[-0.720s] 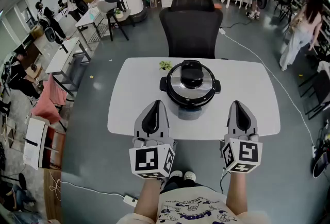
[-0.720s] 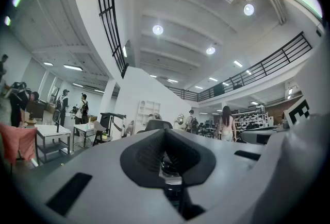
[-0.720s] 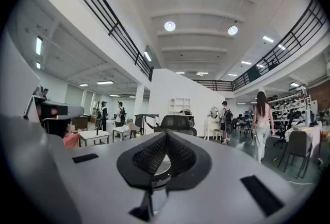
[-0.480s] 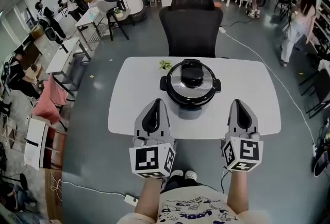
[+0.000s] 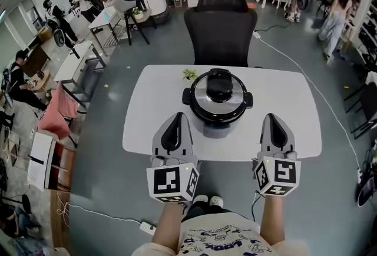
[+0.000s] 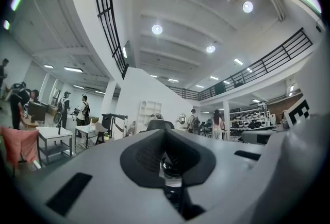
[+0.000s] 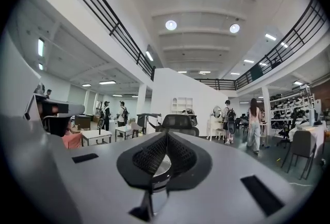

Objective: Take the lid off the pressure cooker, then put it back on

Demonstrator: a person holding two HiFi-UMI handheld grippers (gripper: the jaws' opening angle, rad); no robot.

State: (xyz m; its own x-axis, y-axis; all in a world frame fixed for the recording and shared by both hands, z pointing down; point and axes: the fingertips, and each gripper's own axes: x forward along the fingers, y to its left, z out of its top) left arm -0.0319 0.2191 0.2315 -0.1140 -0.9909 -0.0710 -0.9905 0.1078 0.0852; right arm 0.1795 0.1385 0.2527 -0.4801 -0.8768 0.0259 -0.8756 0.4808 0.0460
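Observation:
The pressure cooker (image 5: 218, 97) stands in the middle of the white table (image 5: 147, 96), its steel lid on, with a black handle (image 5: 219, 83) on top and black side grips. My left gripper (image 5: 175, 121) is held level over the table's near edge, left of the cooker, jaws shut and empty. On the cooker's right my right gripper (image 5: 275, 121) hovers likewise, shut and empty. A sliver of the cooker shows behind the closed pads in the left gripper view (image 6: 170, 166) and in the right gripper view (image 7: 161, 165). Neither gripper touches it.
A black office chair (image 5: 219, 28) stands behind the table's far edge. A small green item (image 5: 188, 75) lies on the table behind the cooker to the left. Desks, machines and several people fill the room around; a cable (image 5: 306, 78) runs across the floor on the right.
Both grippers and the cooker have kept their places. Only the head view has shifted slightly, and a person at the far right has walked further away.

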